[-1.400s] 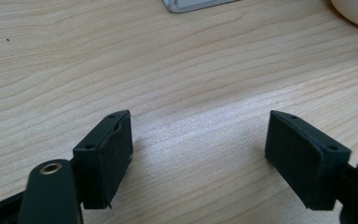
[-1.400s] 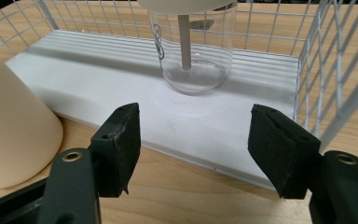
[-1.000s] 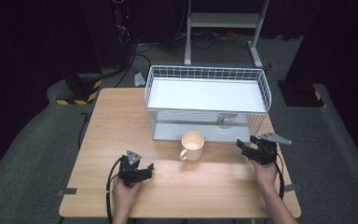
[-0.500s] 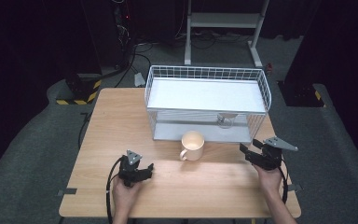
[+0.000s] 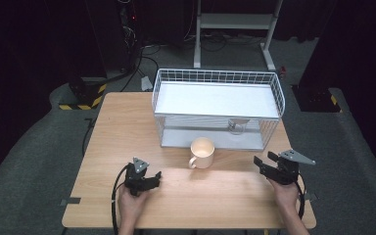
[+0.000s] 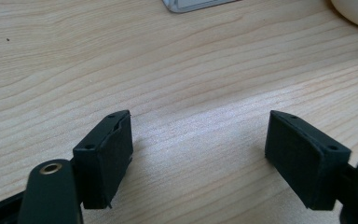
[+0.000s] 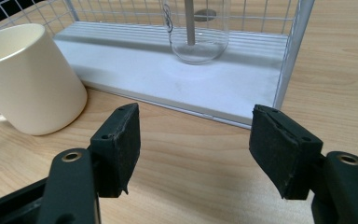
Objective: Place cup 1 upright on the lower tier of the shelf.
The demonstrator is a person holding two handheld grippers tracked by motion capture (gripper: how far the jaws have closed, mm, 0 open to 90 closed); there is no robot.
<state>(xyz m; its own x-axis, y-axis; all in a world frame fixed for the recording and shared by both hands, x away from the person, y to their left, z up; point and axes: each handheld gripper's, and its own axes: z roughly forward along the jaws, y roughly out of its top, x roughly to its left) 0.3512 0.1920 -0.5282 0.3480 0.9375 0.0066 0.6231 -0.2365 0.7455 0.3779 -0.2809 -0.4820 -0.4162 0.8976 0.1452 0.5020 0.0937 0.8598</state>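
Note:
A cream mug [image 5: 202, 152] stands on the wooden table [image 5: 127, 127], just in front of a white two-level wire rack [image 5: 218, 98]. On the rack's lower shelf a clear glass [image 5: 237, 126] stands upright. My left gripper [image 5: 155, 176] rests low at the near left, jaws open over bare wood [image 6: 198, 154], well left of the mug. My right gripper [image 5: 264, 159] hovers near the right edge, open and holding nothing [image 7: 193, 144]. It points at the shelf, with the mug [image 7: 28, 79] to its left and the glass [image 7: 198, 32] ahead.
The rack's white base [image 7: 168, 70] lies close in front of the right jaws, and its wire wall [image 7: 291, 51] stands at their right. A dark floor with cables and a metal stand [image 5: 235, 29] lies beyond the table.
My right gripper has drawn back a little toward the near edge and slightly right. The left gripper, mug and glass have not moved.

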